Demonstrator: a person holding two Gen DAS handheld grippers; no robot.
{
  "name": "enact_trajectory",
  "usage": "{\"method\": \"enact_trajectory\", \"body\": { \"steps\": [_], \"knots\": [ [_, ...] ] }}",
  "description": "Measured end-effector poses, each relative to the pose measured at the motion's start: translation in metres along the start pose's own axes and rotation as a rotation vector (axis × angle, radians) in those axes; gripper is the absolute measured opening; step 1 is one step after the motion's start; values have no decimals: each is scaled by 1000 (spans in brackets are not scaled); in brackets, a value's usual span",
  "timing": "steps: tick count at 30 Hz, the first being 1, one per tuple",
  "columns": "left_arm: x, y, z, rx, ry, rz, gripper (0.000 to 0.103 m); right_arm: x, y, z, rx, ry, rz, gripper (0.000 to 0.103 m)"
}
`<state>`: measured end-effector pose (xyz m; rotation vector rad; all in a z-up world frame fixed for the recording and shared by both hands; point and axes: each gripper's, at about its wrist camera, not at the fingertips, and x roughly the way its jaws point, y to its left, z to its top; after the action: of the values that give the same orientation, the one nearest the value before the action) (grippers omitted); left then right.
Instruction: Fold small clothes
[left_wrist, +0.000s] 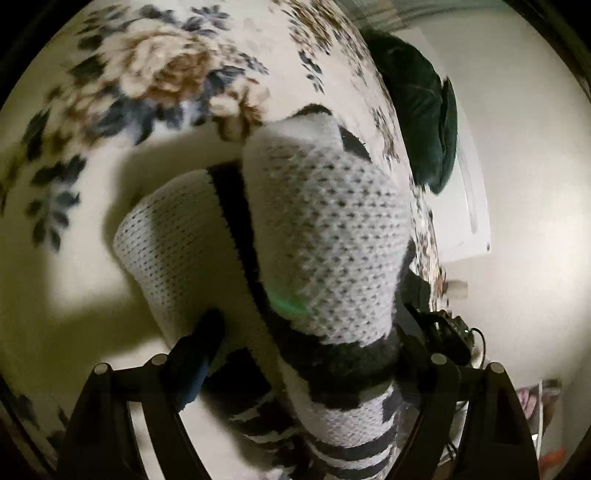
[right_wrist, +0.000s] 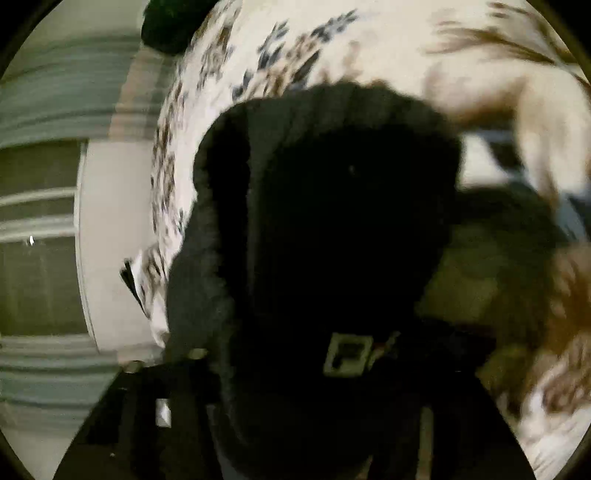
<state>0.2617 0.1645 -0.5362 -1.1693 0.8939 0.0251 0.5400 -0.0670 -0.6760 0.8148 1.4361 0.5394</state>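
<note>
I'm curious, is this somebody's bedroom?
Probably a bedroom. A floral blanket covers what looks like a bed, a dark pillow lies at its edge, and a sock is being handled.

A floral bedspread (left_wrist: 155, 74) carries a dark green cushion (left_wrist: 417, 107) at its edge.

Sock (left_wrist: 325, 236): coarse open knit cloth, white with black bands, matt. Bed cover (left_wrist: 155, 74): soft matt floral fabric, fuzzy. Dark garment (right_wrist: 332, 221): black matt cloth, fuzzy edges, blurred. Left hand-held gripper (left_wrist: 295, 373): black plastic, slight sheen. Green cushion (left_wrist: 417, 103): velvety.
</note>
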Motion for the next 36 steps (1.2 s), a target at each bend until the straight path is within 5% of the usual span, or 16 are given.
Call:
{"method": "enact_trajectory", "body": {
  "steps": [5,8,10,14,16,19,24,27,32,36],
  "knots": [
    [8,-17,26,163,116,40,83,-33,-2,-43,98,-142,16,37],
    [20,-31,43,260,220,41,83,-65,-12,-100,198,-227,19,37],
    [33,-40,47,332,322,26,83,-92,-24,-169,318,-281,23,37],
    [48,-67,35,535,463,42,83,-107,-43,-276,502,-295,44,39],
    [46,-73,29,593,490,49,83,-93,-61,-298,574,-224,15,56],
    [34,-78,24,607,482,69,83,-105,-72,-293,590,-155,-45,62],
    [5,-76,17,604,385,121,83,-175,-30,-267,303,-146,-323,62],
    [1,-81,19,605,316,149,83,-186,6,-226,104,-170,-386,63],
    [17,-86,28,578,273,179,83,-132,47,-143,-130,-148,-342,62],
    [27,-91,36,589,261,198,83,-55,42,-94,-158,9,-334,64]
  ]
}}
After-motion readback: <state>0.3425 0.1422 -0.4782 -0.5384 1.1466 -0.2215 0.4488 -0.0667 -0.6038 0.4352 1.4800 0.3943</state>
